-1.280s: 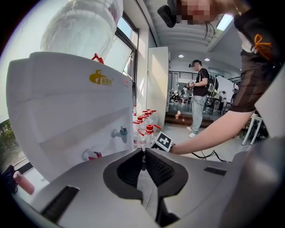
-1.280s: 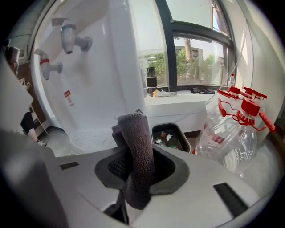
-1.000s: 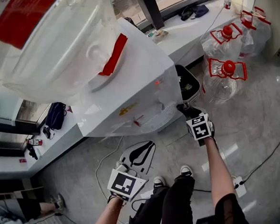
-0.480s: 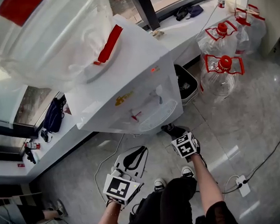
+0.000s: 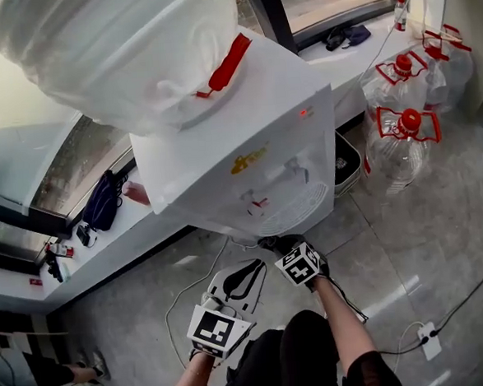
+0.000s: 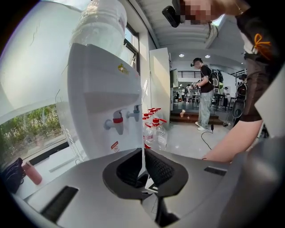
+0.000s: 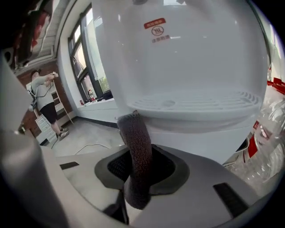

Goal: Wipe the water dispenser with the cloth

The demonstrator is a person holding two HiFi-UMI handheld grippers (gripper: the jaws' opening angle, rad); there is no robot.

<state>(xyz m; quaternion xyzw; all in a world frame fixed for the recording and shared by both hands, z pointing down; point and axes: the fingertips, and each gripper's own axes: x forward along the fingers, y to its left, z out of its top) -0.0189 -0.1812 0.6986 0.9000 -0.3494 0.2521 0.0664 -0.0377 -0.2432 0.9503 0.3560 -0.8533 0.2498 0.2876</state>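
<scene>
**Poised under the drip tray with the cloth**

Gripping a dark, nubbly cloth (image 7: 136,151) in the right gripper (image 7: 138,173), with jaws clamped on its rolled middle and a thick end standing up just under the drip tray (image 7: 196,104) of the white water dispenser (image 5: 246,146); cannot tell whether touching yet. Carrying nothing in the left gripper (image 6: 143,171), with jaws together but for a sliver of light, aimed at the dispenser's front and apart from it. Probably soft, light and floppy, that cloth; best pinched mid-roll as now, leaving a free end to press flat. Likely smooth, stiff plastic on the cabinet, and top-heavy under the big bottle (image 5: 116,48); wipe lightly, minding the red tap (image 6: 116,122) and the grey tap (image 6: 133,113). Small red sticker (image 7: 155,27) between taps and tray, orange mark (image 5: 247,159) above the taps: print too small to read
</scene>
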